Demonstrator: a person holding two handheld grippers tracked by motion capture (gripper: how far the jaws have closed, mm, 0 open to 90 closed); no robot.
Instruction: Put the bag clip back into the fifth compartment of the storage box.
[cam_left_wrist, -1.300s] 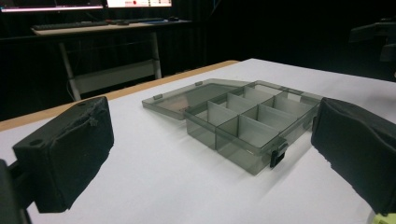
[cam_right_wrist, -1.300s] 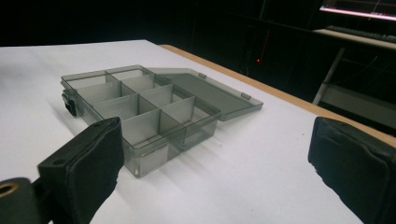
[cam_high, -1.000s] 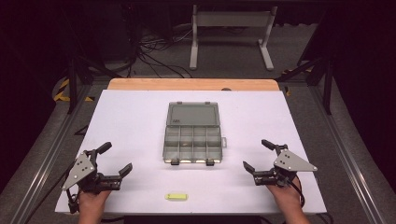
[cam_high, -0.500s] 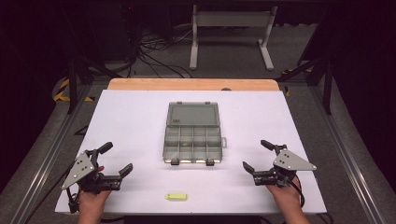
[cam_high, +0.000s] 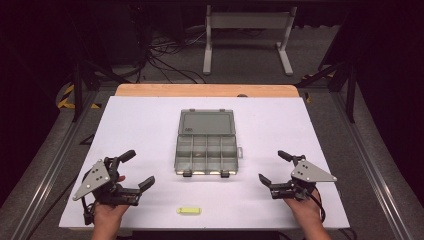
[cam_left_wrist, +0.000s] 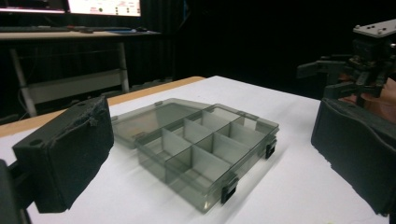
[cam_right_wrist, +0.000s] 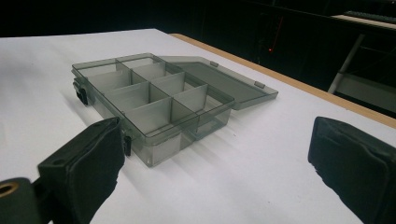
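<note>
A smoky clear compartment box lies open in the middle of the white table, its lid folded flat toward the far side. Its several compartments look empty. A small yellow-green piece lies near the front edge, in front of the box. My left gripper rests at the front left, open, nothing between its pads. At the front right my right gripper also stands open and empty; it shows far off in the left gripper view.
The table has a wooden strip along its far edge. Beyond it are a white metal stand and cables on the dark floor. Metal rails run along both sides of the table.
</note>
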